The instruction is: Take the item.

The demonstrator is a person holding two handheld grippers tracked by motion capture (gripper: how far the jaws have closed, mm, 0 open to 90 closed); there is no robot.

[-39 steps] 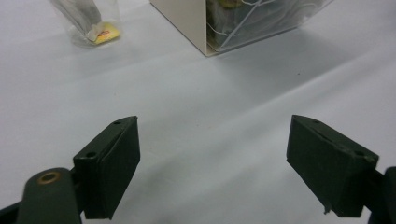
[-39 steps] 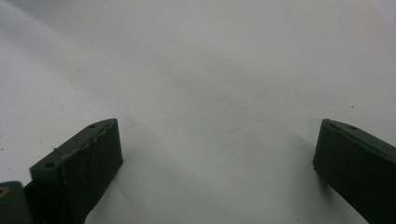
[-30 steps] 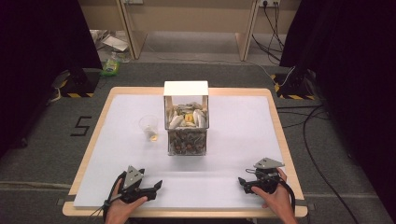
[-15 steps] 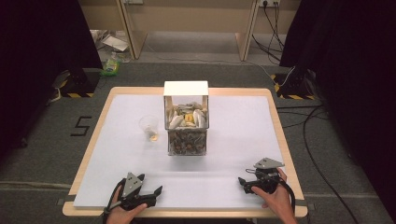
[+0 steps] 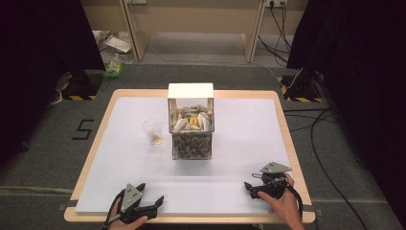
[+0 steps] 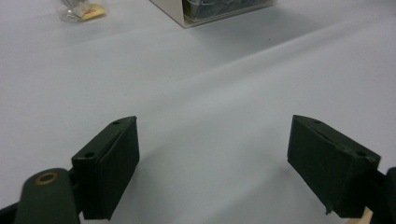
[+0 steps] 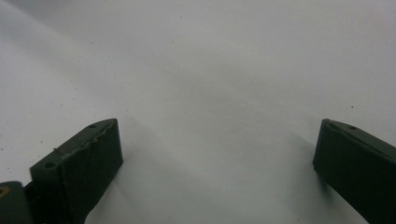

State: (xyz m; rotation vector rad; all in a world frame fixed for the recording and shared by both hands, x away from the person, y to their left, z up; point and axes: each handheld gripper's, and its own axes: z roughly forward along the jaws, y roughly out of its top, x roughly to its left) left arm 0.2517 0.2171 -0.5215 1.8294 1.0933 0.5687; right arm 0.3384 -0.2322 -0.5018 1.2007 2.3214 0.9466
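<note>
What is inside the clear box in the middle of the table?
The clear box holds pale wrapped packets above darker small items; what they are is unclear. A white lid covers the rear part.

Left claw [image 5: 152,201] pulled back toward near table edge [image 5: 191,216] (jaws wide apart).

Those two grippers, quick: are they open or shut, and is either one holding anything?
Left gripper: open, jaws wide apart, holding nothing, over the bare white table.
Right gripper: open, jaws wide apart, holding nothing.

Box [image 5: 191,125] mid-table [image 5: 249,139], cup [image 5: 153,130] just left of it (apart), grippers at near edge.
</note>
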